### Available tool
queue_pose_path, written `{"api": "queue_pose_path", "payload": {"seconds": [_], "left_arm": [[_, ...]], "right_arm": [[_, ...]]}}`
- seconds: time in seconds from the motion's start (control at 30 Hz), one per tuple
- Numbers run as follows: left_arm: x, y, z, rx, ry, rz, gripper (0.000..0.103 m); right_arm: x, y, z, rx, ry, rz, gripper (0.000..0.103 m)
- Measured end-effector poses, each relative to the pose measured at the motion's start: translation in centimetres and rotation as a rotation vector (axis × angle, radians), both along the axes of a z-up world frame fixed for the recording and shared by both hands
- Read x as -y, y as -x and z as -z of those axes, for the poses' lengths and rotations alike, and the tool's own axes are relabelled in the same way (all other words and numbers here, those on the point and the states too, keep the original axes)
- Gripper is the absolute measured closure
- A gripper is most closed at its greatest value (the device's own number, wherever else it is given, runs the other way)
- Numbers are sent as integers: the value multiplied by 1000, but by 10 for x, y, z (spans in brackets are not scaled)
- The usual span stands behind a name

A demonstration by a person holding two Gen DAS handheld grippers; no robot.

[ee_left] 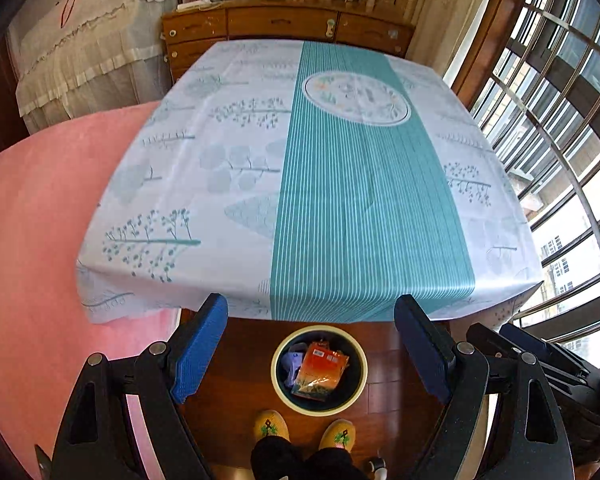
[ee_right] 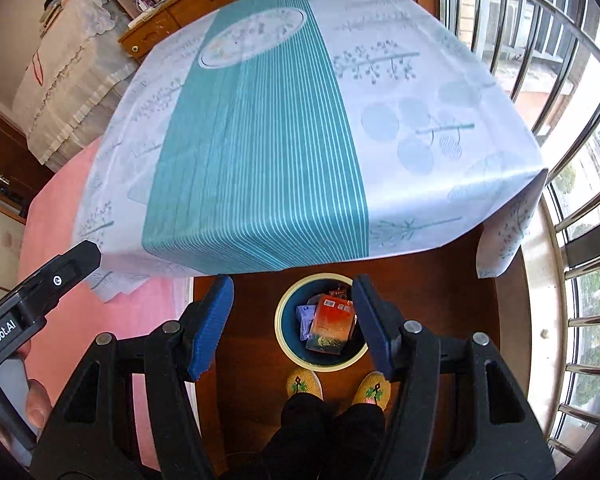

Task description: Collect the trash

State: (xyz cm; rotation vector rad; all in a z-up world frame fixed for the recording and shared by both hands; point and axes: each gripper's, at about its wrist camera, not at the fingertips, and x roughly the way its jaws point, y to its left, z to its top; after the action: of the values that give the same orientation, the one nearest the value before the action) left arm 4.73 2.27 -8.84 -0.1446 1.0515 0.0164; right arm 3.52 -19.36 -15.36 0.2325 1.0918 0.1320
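The left gripper [ee_left: 311,350] has its blue-padded fingers [ee_left: 198,354] spread wide with nothing between them and nothing touching the pads. The right gripper [ee_right: 294,326] likewise holds its fingers [ee_right: 212,326] well apart, empty, touching nothing. Both hang above the floor just in front of the near edge of the bench.

From the left: a pink bed cover [ee_left: 40,220] runs along the left side of the bench, touching or just beside the hanging cloth. The bench wears a white and teal striped tablecloth [ee_left: 320,184] whose top is bare; its near edge droops over the front, and the right corner hangs down in a loose fold [ee_right: 508,232]. Below that edge, on the wooden floor [ee_left: 384,364], stands a round bin [ee_left: 280,388] with a pale rim, and the trash lies inside it: an orange packet [ee_left: 320,372] on top and a bluish-purple wrapper [ee_left: 292,364] at its left. The person's yellow slippers [ee_left: 272,428] stand just behind the bin. Farther right, curved window bars [ee_left: 560,160] close in the side beyond the bench.
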Motion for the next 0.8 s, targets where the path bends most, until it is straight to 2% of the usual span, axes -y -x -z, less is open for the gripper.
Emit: {"api": "queue_pose_path", "payload": {"seconds": [0.2,0.4,0.53,0.8], "left_arm": [[2,5,-47,39,-17,26,16],[5,15,-75,63,1,41,16],[6,18,-89,93,-28,39,16],[-2,11,-104,121,-29,6,16]], "right_arm": [[-6,0,-64,66,10,3,44],[-16,3,-105,132,21,3,44],[-23,6,-125,170,41,-3,44],[-29,10,-140,208,69,-1,44]]}}
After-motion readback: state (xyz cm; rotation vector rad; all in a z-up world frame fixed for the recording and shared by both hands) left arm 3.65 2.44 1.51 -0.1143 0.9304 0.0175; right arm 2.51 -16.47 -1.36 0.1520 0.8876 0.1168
